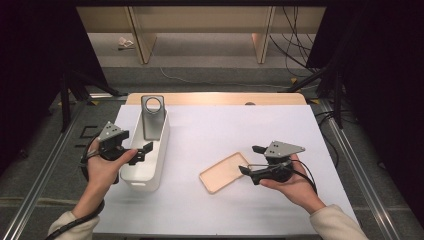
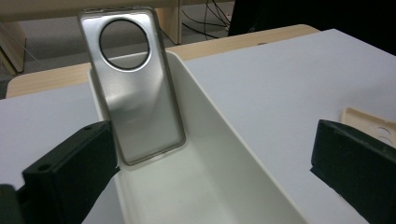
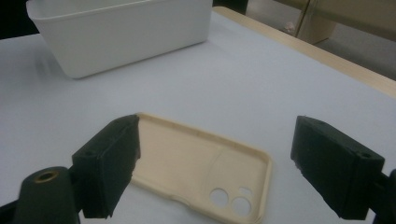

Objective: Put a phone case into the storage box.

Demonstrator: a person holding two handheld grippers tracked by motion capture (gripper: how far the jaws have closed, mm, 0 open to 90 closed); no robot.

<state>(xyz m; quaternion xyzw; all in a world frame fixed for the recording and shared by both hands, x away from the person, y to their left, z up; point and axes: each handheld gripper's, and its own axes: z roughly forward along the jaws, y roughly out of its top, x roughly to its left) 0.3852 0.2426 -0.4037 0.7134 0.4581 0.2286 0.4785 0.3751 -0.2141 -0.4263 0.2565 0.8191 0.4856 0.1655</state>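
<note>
Right tongs [image 3: 215,163] gape over a beige phone case [image 3: 201,168] lying flat on the tabletop [image 1: 225,130]; left tongs [image 1: 142,150], also apart, face a white bin [image 1: 150,172] holding an upright grey case [image 1: 152,117]

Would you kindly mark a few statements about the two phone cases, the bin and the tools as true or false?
1. The grey phone case leans upright inside the white bin. True.
2. The beige phone case lies in the bin too. False: it lies flat on the white table cover, apart from the bin.
3. The right tool is open, its jaws on either side of the beige case. True.
4. The left tool is shut on the grey case. False: it is open and holds nothing.
5. The beige case lies hollow side up. True.
</note>
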